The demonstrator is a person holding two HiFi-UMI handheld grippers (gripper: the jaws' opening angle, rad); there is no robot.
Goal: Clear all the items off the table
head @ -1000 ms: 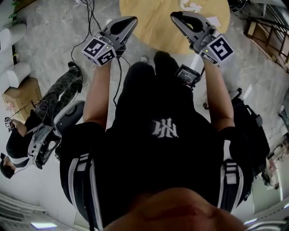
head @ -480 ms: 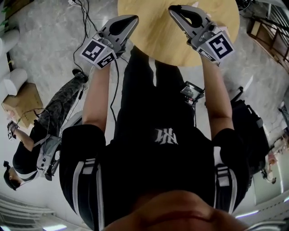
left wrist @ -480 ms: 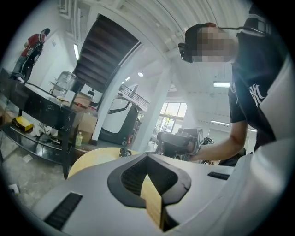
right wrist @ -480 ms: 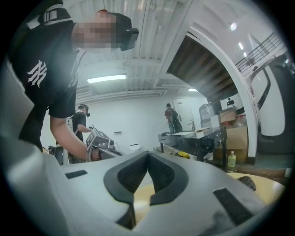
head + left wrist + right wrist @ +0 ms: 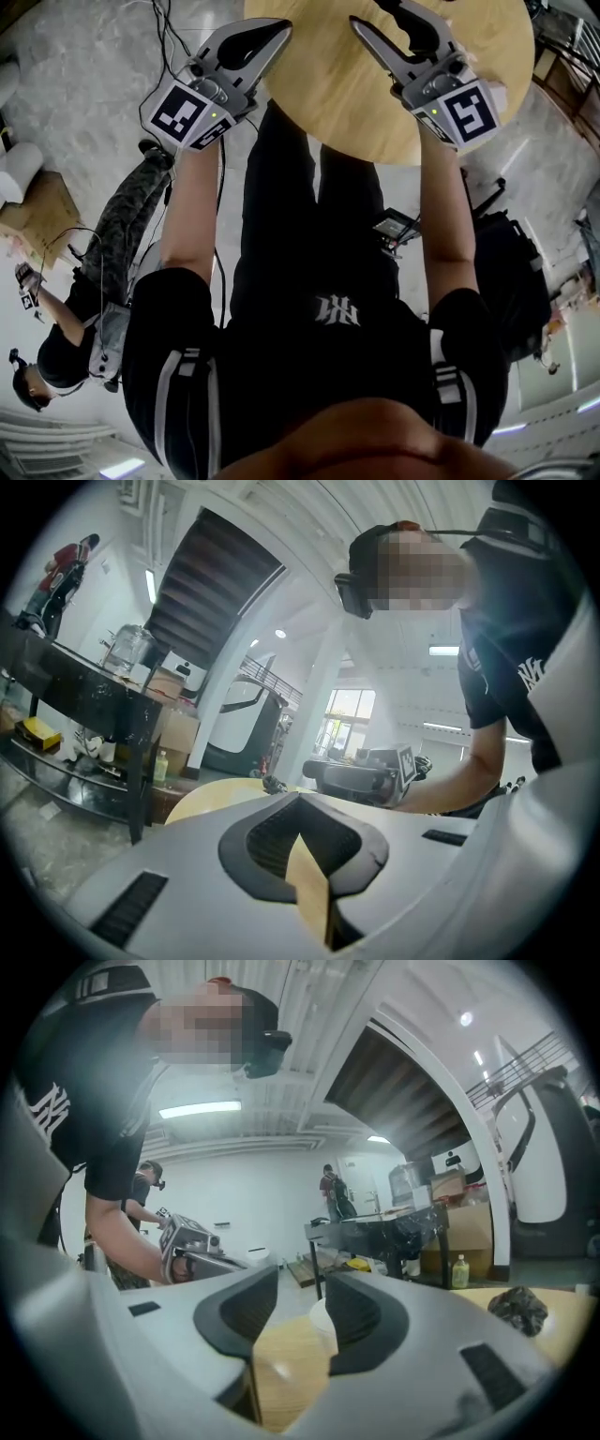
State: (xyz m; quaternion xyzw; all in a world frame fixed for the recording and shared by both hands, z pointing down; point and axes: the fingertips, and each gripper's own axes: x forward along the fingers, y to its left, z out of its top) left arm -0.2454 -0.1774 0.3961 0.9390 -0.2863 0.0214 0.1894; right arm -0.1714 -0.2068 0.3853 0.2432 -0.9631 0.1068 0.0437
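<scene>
Right hand-held gripper (image 5: 302,1288) released, jaws just now opening, nothing clasped; through the gap, only wood of the bench (image 5: 375,112) and a white cup (image 5: 322,1319) farther off on it. Hovers over the near edge of the round bench. Left hand-held gripper (image 5: 298,806) clenched on nothing, at the bench's edge. Dark crumpled lump (image 5: 518,1309) lying on the bench, apart from both.

bystander (image 5: 117,234) at left | cardboard box (image 5: 37,206) nearby | black bag (image 5: 516,281) right | floor cables (image 5: 169,37)
</scene>
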